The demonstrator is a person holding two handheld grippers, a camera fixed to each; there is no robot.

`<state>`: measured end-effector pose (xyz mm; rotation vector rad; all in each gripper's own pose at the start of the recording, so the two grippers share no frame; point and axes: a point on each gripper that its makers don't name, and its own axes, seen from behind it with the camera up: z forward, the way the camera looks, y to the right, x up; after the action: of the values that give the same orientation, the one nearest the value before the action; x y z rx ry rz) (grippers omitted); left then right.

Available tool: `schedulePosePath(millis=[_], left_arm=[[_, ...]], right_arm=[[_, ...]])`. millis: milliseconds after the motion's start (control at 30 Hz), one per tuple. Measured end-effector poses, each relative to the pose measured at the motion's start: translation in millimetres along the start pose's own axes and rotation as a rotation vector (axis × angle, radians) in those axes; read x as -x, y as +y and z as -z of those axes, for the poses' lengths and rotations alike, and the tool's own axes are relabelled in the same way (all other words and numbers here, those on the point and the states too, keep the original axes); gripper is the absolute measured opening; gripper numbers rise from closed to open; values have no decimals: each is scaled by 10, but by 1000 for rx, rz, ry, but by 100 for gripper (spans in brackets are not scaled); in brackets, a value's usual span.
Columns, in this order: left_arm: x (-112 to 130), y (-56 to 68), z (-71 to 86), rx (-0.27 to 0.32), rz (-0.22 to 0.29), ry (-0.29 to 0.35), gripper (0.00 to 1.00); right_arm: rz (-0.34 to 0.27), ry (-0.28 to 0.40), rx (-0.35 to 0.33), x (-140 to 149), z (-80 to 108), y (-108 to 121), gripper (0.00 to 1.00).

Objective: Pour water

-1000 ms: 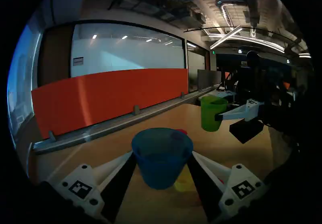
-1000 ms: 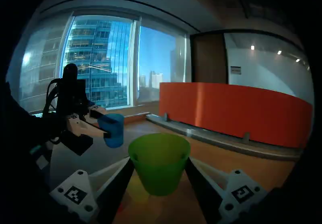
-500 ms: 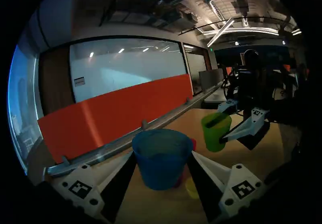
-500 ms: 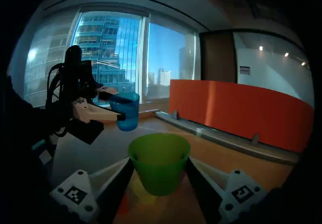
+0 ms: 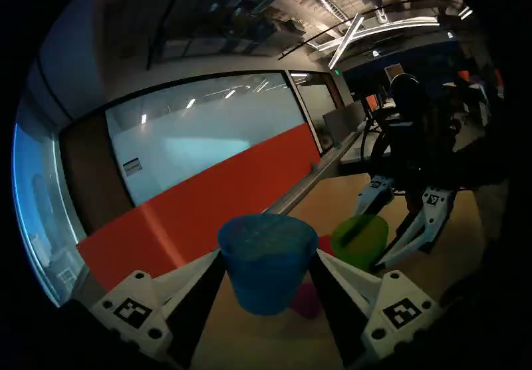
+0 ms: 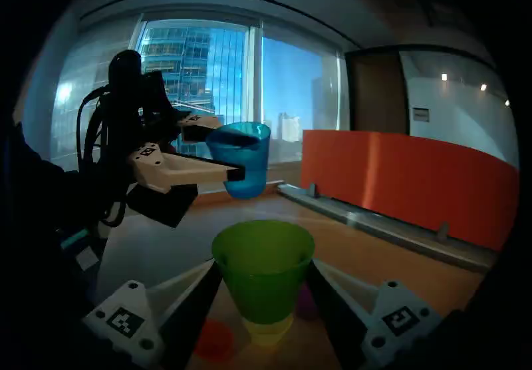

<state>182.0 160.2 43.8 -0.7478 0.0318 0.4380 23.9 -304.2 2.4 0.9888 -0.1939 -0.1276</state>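
Spreading wide below both tools, the wooden table [image 6: 392,263] leaves plenty of bare room toward the orange partition [image 6: 412,184], whose metal rail marks the far edge. The big window [image 6: 193,84] closes off the side behind the other gripper. In the right gripper view, the left gripper [image 6: 233,154] comes in from the left. Its two fingers are clenched on the blue cup [image 6: 241,160], which is lifted off the table, higher than the green cup [image 6: 263,283] and a little beyond it. That looks like a stance chosen so the blue rim can tip down over the green mouth. The right gripper [image 6: 263,267] grasps the green cup low and close, mouth up and open, as a receiver should sit. In the left gripper view, the blue cup [image 5: 268,277] sits between that gripper's own fingers, with the green cup [image 5: 360,240] just beside it to the right. Whether the blue cup holds water I cannot tell. Nothing stands between the two rims, so the pour likely needs only a short approach and a tilt. A red cup [image 6: 214,340] and a yellow cup [image 6: 269,330] lie on the table under the green one, so a spill could land there.
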Motion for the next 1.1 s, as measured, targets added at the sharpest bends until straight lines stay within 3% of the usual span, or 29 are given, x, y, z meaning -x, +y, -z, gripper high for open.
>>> schedulePosePath(millis=[500, 867, 1100], left_arm=[[-328, -44, -4, -47, -184, 14, 84], [-437, 19, -36, -71, -327, 13, 84], [-510, -9, -58, -97, -437, 22, 84]], right_arm=[[-7, 7, -55, -37, -165, -182, 87], [-10, 19, -71, -108, -195, -218, 87], [-11, 22, -75, -123, -202, -219, 87]])
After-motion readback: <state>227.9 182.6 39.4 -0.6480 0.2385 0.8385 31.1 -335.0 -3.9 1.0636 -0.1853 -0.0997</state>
